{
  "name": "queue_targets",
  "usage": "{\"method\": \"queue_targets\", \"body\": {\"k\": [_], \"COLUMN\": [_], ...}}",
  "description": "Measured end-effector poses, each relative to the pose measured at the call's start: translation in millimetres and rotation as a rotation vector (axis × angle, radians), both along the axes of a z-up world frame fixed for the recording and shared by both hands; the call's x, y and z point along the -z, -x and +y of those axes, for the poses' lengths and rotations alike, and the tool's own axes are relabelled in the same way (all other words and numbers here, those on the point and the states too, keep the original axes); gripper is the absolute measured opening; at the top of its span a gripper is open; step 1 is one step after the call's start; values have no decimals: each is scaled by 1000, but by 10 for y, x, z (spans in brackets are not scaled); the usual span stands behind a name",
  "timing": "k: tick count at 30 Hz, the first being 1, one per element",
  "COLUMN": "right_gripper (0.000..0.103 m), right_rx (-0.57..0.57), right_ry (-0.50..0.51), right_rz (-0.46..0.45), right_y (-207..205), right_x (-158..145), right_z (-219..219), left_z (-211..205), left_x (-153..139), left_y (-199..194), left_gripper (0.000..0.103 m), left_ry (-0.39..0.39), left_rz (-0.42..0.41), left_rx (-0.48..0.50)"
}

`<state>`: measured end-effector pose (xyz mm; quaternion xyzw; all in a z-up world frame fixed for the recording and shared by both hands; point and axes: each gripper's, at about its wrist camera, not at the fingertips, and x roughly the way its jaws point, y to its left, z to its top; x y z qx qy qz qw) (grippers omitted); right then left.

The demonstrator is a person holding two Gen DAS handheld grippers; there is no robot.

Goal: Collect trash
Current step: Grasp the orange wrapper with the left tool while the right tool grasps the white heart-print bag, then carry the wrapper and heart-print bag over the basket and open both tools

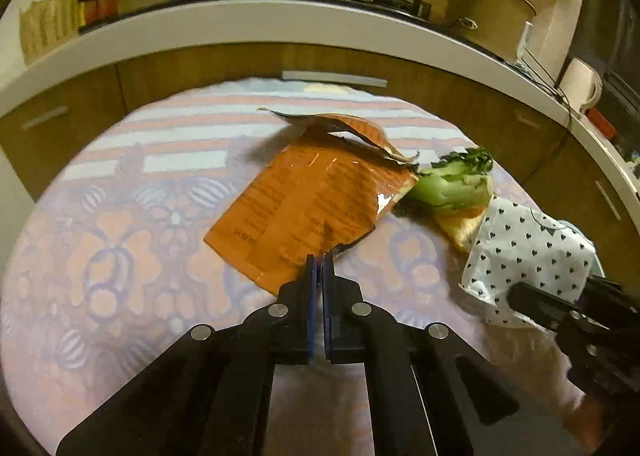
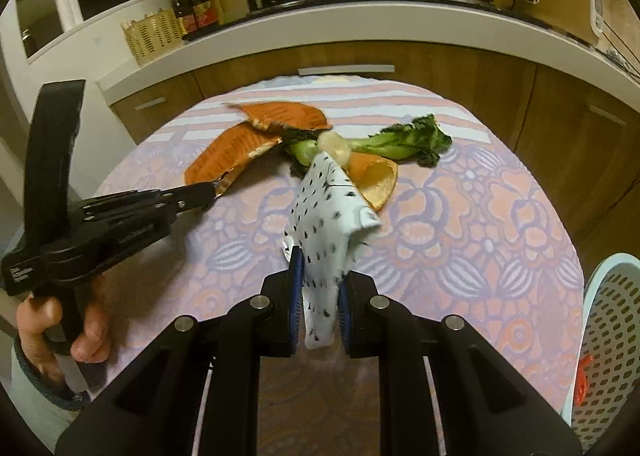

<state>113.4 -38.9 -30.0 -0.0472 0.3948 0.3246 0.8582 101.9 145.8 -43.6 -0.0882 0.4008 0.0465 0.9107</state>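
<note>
My left gripper (image 1: 319,258) is shut on the near corner of a torn orange snack packet (image 1: 312,200) that lies on the table; it also shows in the right wrist view (image 2: 236,154). My right gripper (image 2: 320,268) is shut on a white wrapper with black hearts (image 2: 332,216), lifted above the cloth; it also shows in the left wrist view (image 1: 524,256). A green vegetable stub (image 1: 452,184) and an orange peel (image 2: 378,180) lie beyond, with a pale slice (image 2: 334,146) on top.
The table has a pink and lilac patterned cloth (image 2: 460,224). A pale perforated basket (image 2: 604,336) stands at the right edge. Wooden cabinets and a white counter (image 2: 320,36) with stove, pots and bottles rise behind the table.
</note>
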Motion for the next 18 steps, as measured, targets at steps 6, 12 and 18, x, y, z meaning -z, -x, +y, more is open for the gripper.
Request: {"method": "queue_targets", "body": {"k": [6, 12, 18], "right_gripper": [13, 13, 13], "right_rx": [-28, -46, -75], "right_ry": [-17, -38, -10], "right_rz": [-37, -71, -44], "right_y": [148, 273, 268], "right_x": [-169, -305, -224], "right_z": [-40, -57, 51], "left_z": [15, 50, -10], "left_x": [-174, -391, -486], "left_y": [243, 452, 587], "left_gripper": [0, 0, 0], "left_ry": [26, 67, 72], "left_rz": [-78, -155, -187], "left_rx": [-18, -33, -21]}}
